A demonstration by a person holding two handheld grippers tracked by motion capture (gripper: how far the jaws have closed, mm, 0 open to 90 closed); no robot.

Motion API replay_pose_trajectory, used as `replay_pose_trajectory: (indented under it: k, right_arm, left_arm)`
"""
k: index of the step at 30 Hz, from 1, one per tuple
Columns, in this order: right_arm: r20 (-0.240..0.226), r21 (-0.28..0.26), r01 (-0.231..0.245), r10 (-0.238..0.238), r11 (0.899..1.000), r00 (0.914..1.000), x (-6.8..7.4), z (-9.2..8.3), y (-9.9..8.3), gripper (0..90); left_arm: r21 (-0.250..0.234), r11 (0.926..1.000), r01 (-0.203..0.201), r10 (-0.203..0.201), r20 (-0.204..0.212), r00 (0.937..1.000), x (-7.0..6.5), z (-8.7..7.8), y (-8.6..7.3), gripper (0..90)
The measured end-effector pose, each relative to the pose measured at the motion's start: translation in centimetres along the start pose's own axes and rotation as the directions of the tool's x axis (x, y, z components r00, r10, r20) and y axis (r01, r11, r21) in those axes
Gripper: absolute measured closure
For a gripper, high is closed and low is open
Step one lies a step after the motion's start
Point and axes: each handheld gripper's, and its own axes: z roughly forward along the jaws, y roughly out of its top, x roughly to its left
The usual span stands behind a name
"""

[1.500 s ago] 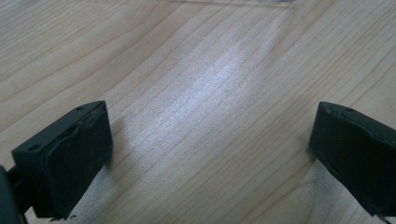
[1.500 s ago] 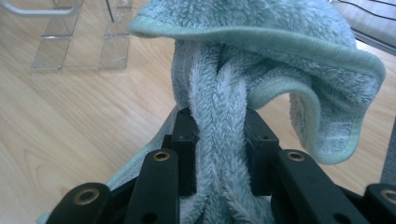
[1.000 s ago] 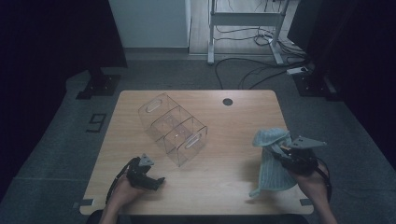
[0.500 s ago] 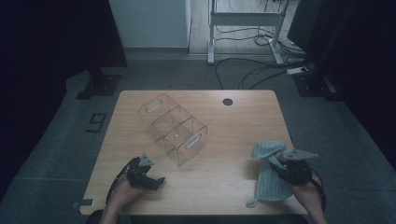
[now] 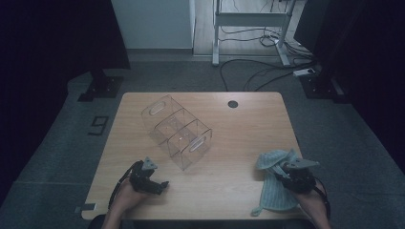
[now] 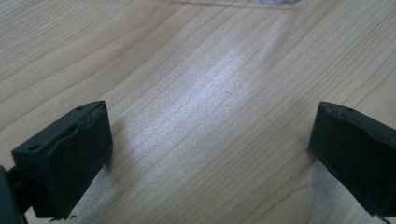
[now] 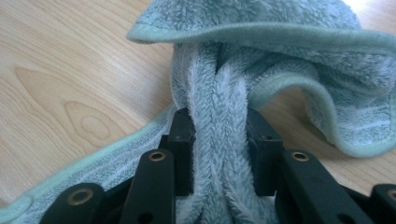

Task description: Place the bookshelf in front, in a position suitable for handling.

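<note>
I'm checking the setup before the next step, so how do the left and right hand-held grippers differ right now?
The left hand-held gripper has its jaws spread wide with only bare wooden table between them; the right hand-held gripper has a bunched pale green towel pinched between its jaws. In the high view the left sits at the table's near left, the right at its near right over the towel. Both have black jaws.

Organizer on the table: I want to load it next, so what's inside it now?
The clear organizer lies tipped on the table. Through its walls the three compartments look empty; only wood grain shows. Glare blurs the far end, so something small there could be missed.
</note>
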Motion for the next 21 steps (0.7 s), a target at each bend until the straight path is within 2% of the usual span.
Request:
replay_pose_trajectory:
  k: [4, 8, 15, 16, 21]
  right_arm:
    - [-0.001, 0.023, 0.003, -0.003, 1.000, 1.0000, 0.2, 0.2, -0.1, 54.6]
    - [0.017, 0.016, -0.011, 0.011, 1.000, 0.9998, 0.5, 0.0, -0.2, 37.3]
    - [0.025, -0.023, -0.018, 0.019, 1.000, 0.9995, 0.5, -1.0, 0.0, 25.6]
    - [0.028, -0.048, -0.026, 0.027, 0.999, 0.9992, 0.5, -1.4, 0.4, 22.5]
    - [0.025, -0.078, -0.025, 0.027, 0.997, 0.9993, 0.7, -2.0, 1.0, 20.0]
  left_arm:
    - [-0.001, 1.0000, 0.000, 0.000, 0.001, 1.0000, 0.0, 0.0, 0.0, 0.0]
    - [-0.001, 1.0000, 0.001, -0.001, 0.000, 1.0000, 0.0, 0.0, 0.0, 0.0]
    - [-0.002, 1.0000, 0.003, -0.003, -0.001, 1.0000, 0.0, 0.0, 0.0, 0.0]
    - [-0.002, 1.0000, 0.001, -0.001, -0.002, 1.0000, 0.0, 0.0, 0.0, 0.0]
    - [-0.001, 1.0000, -0.001, 0.001, -0.001, 1.0000, 0.0, 0.0, 0.0, 0.0]
